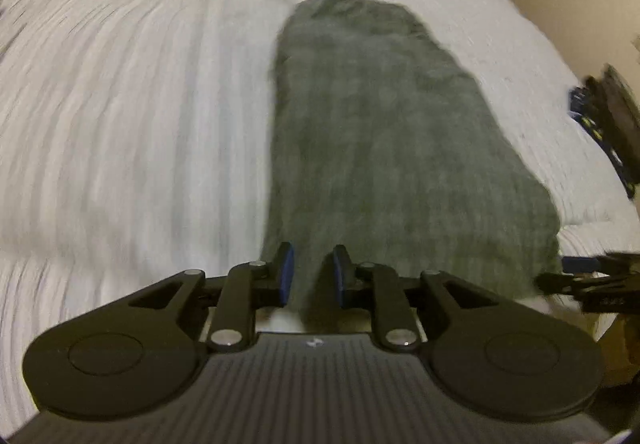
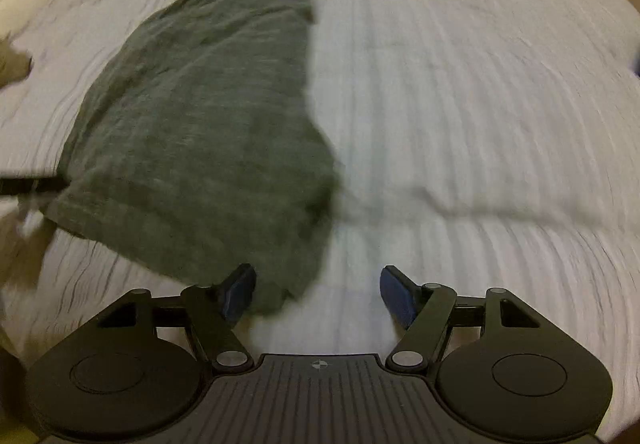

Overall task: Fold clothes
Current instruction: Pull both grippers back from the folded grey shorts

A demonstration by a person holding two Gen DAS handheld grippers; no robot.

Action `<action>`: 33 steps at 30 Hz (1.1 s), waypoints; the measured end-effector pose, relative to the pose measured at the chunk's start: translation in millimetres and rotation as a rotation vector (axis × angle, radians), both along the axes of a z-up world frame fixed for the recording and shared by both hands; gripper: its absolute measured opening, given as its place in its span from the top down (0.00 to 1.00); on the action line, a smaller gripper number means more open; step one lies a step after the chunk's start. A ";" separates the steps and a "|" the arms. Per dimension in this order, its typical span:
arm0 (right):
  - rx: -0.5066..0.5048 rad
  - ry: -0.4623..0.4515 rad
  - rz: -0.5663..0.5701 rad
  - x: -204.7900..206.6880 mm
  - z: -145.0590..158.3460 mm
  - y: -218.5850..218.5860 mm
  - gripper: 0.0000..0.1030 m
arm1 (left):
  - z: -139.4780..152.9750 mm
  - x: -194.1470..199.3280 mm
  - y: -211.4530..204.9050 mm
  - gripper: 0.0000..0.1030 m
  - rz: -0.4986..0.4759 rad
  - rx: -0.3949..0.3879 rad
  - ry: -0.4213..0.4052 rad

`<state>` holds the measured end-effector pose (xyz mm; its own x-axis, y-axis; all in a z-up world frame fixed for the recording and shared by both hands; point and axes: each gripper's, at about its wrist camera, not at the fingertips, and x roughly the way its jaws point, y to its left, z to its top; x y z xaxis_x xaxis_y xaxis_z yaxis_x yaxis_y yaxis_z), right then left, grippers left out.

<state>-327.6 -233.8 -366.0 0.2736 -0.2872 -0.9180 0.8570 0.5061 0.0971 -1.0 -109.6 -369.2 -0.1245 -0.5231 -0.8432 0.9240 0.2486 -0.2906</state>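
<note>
Left wrist view
Surface: a bed (image 1: 120, 104) under a white ribbed cover, blurred.
Garment: a dark grey-green garment (image 1: 380, 144) lies flat on the bed, running from the near edge away from the camera.
Left gripper (image 1: 312, 272): jaws a little apart, the cloth's near edge between the blue pads — not pinched.
Right edge: part of the other gripper shows, blurred.

Right wrist view
Surface: the same white cover (image 2: 480, 124).
Garment (image 2: 208, 124): lies left of centre.
Right gripper (image 2: 318, 292): jaws wide apart, holding nothing — the cloth's near corner sits beside the left pad.
</note>
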 end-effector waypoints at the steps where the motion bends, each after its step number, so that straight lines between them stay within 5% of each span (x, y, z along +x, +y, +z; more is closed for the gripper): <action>1: -0.003 0.007 -0.011 -3.5 8.5 -0.3 0.34 | 4.2 0.2 5.7 0.85 0.019 0.010 0.001; 7: -0.174 -0.146 0.040 36.7 58.0 -8.1 0.34 | 30.5 -8.9 -9.9 0.85 0.024 -0.084 -0.037; 10: -0.217 -0.180 0.132 81.7 52.1 -16.5 0.34 | 32.7 -18.7 -35.4 0.85 -0.017 -0.134 -0.065; 13: -0.214 -0.119 0.197 108.4 23.2 -16.9 0.34 | 20.5 -32.5 -57.0 0.85 -0.077 -0.124 -0.099; 18: -0.169 0.009 0.224 65.8 -6.0 18.7 0.34 | -4.6 -43.7 -31.7 0.84 -0.098 -0.042 -0.141; 24: -0.047 0.007 0.110 9.2 17.8 21.9 0.34 | 5.5 -27.4 9.8 0.87 -0.031 0.041 -0.086; 31: -0.165 -0.148 0.038 26.0 65.9 -34.4 0.34 | 42.6 -3.8 -44.6 0.87 -0.034 -0.103 -0.071; 33: -0.210 -0.181 0.067 52.6 65.5 -53.2 0.45 | 42.1 -4.6 -78.2 0.86 -0.068 -0.136 -0.092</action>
<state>-275.0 -287.0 -300.5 0.4524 -0.4412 -0.7750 0.7991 0.5863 0.1327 -5.6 -187.9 -327.1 -0.0889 -0.6262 -0.7746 0.9616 0.1487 -0.2305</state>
